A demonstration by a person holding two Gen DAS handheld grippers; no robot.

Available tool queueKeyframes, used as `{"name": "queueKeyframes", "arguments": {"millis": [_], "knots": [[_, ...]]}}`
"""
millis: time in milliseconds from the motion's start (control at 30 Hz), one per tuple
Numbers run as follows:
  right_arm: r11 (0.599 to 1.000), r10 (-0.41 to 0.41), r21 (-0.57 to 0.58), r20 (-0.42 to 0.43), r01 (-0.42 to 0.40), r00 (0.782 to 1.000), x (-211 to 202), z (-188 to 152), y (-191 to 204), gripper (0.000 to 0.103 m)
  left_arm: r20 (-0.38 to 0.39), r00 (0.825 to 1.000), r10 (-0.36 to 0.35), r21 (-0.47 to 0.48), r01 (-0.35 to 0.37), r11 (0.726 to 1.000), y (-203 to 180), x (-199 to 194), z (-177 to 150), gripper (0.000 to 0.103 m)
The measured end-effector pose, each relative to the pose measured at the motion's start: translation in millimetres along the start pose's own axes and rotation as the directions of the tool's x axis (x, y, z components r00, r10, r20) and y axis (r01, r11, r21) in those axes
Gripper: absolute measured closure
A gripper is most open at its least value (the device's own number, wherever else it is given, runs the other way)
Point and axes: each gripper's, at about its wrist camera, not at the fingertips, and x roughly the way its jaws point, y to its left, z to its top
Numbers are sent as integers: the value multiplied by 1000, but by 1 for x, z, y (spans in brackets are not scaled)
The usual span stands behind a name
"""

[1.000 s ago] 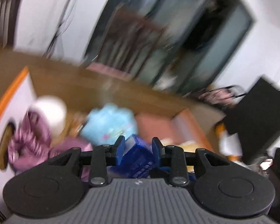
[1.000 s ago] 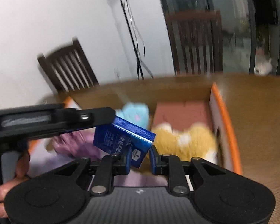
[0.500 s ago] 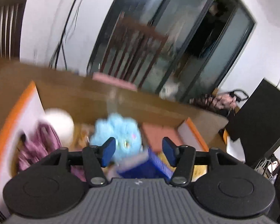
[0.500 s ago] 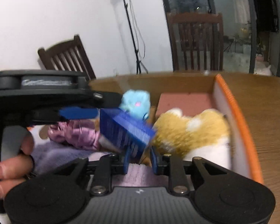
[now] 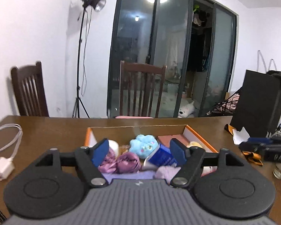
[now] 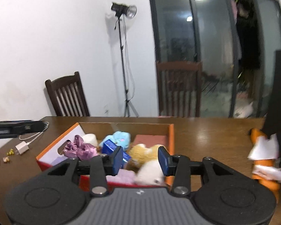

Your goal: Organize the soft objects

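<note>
Both tools are released, jaws just opening with nothing between them: left tool (image 5: 138,152), right tool (image 6: 139,160). The blue pack (image 5: 162,156) lies ahead of them in the box (image 6: 171,135) among plush toys, probably dropped there for sorting. The box sits on the worktop (image 6: 211,136).

No readable text in either view.
The blue packet (image 5: 162,156) in the orange-rimmed box (image 6: 171,136) carries some pale print, but it is too small and blurred to read. Each gripper body shows only a small pale mark, not letters.
</note>
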Motion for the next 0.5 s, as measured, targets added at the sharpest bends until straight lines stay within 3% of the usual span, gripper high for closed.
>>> {"name": "queueKeyframes", "arguments": {"millis": [167, 233, 267, 300, 400, 500], "knots": [[998, -52, -24, 61, 53, 997, -65, -19, 3, 45, 87, 994, 62, 23, -64, 998, -13, -72, -19, 15], [997, -58, -36, 107, 62, 993, -92, -27, 11, 35, 120, 991, 61, 33, -65, 997, -19, -99, -32, 7], [997, -57, -34, 133, 62, 990, -103, -32, 15, 24, 138, 988, 69, 42, -76, 996, -23, -109, -39, 0], [998, -57, -26, 163, 62, 985, -115, -38, 19, 13, 161, 984, 80, 51, -89, 995, -27, -120, -47, 0], [998, -55, -17, 265, 61, 963, -144, -61, 33, 2, 200, 976, 82, 84, -101, 991, -40, -149, -76, 0], [997, -63, -29, 336, 78, 940, -167, -90, 48, 0, 198, 978, 69, 63, -83, 995, -48, -173, -101, 0]]}}
